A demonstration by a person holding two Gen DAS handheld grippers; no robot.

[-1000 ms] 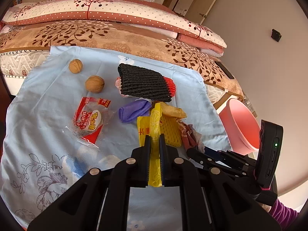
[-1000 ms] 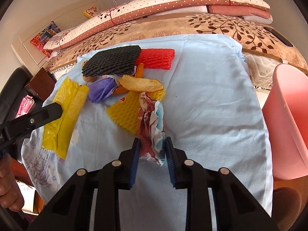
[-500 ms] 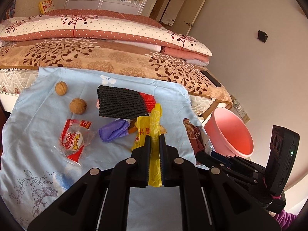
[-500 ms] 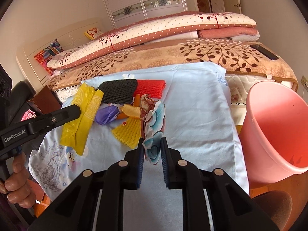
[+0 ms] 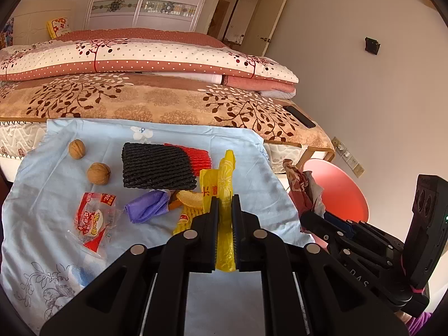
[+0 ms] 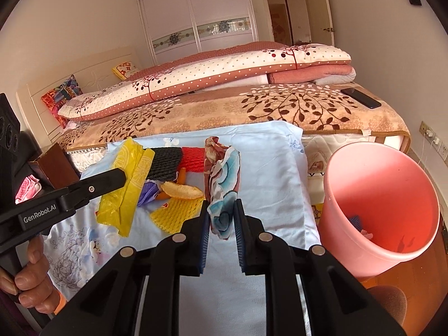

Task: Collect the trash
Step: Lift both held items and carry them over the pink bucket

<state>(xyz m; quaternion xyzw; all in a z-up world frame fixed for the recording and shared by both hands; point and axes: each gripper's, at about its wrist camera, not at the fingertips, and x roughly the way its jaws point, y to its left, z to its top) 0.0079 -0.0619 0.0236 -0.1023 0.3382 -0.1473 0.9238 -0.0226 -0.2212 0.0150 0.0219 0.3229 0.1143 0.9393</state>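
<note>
Now both wrappers lifted (R jaws tightened).

Matt blue cotton-like sheet (image 5: pixel 252 151); glossy yellow plastic bag (image 5: pixel 224 179); black foam netting (image 5: pixel 156 165), coarse; rough-shelled walnuts (image 5: pixel 98 173); smooth pink plastic bucket (image 6: pixel 386 193); crumpled wrapper (image 6: pixel 222 179), possibly paper.

A yellow plastic bag (image 5: pixel 225 179) and a crumpled printed wrapper (image 6: pixel 222 179) hang lifted above the blue cloth (image 6: pixel 268 173); a pink bin (image 6: pixel 383 196) stands beside its right edge.
</note>
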